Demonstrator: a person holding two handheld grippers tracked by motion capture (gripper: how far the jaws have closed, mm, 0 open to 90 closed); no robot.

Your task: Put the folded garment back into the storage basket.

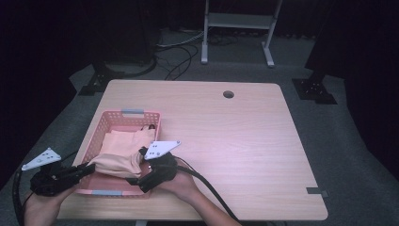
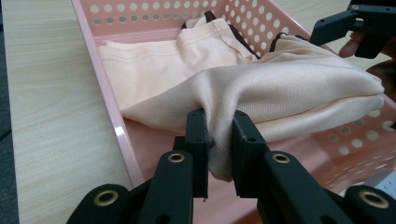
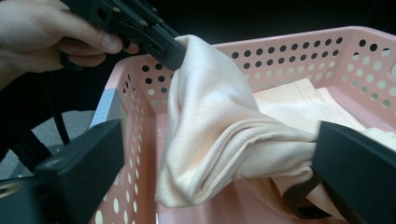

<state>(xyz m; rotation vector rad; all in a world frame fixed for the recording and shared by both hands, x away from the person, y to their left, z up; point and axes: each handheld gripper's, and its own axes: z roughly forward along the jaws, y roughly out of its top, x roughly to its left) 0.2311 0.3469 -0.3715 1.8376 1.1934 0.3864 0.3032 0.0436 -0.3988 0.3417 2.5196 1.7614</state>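
Pinching peach cloth [image 2: 280,93] over pink basket [image 2: 112,126]: left claw [image 2: 219,135]; right claw [image 3: 219,154] spread around it.

Light wooden table [image 1: 244,141], grey carpet floor [image 1: 339,127], dark curtains, white metal frame [image 1: 237,23], loose cables [image 1: 181,52]

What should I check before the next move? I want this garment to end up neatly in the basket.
1. Left gripper clamped on the peach garment: ok, jaws pinch a fold.
2. Right gripper released: ok, jaws wide apart either side of the cloth.
3. Garment inside the pink basket: not ok, the held fold is lifted.
4. Cloth free of the right gripper: cannot tell, its dark trim loops near one jaw.
5. Basket fully on the table: ok.
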